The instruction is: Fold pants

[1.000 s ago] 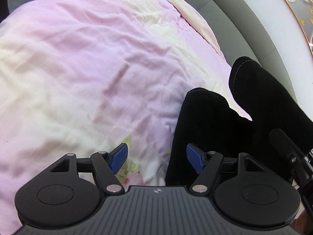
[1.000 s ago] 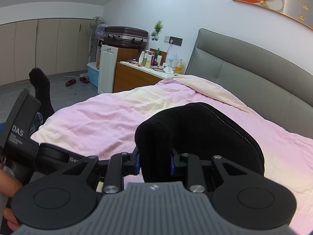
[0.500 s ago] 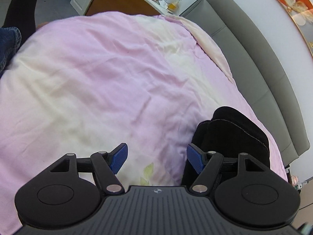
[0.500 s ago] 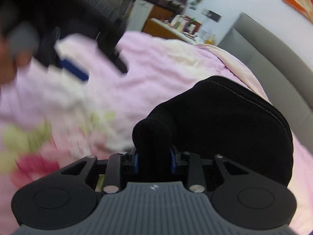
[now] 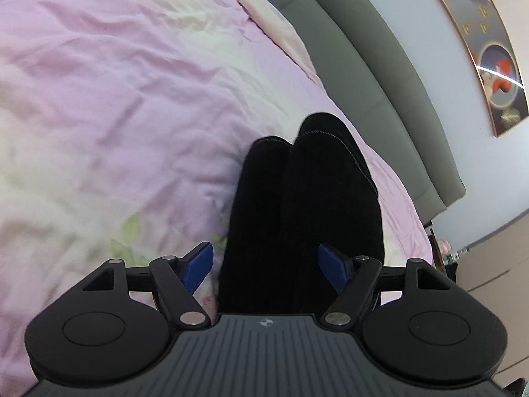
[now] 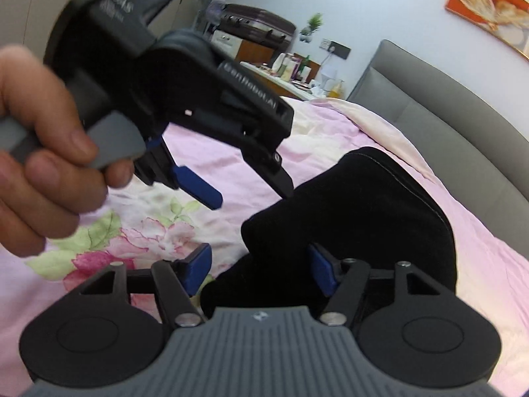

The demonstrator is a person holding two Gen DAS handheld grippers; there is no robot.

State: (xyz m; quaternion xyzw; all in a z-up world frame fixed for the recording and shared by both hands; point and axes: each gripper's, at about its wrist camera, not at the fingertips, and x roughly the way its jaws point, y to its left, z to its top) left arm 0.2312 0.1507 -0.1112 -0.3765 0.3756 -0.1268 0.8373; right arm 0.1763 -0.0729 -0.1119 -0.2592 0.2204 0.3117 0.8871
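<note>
The black pants (image 5: 307,205) lie bunched in a folded heap on the pink bedspread (image 5: 115,99). My left gripper (image 5: 266,264) is open, its blue pads on either side of the near end of the heap. My right gripper (image 6: 259,269) is open too, with the pants (image 6: 357,218) lying between its spread pads. In the right wrist view the left gripper (image 6: 244,195) hangs over the heap from the upper left, held by a hand (image 6: 43,172).
A grey padded headboard (image 5: 363,66) runs along the far side of the bed. A dresser with bottles (image 6: 291,72) and a suitcase (image 6: 258,23) stand beyond the bed. A floral patch of the bedspread (image 6: 139,231) lies near the right gripper.
My right gripper has opened and let go of the pants. My left gripper has moved right so that the heap sits between its open pads.
</note>
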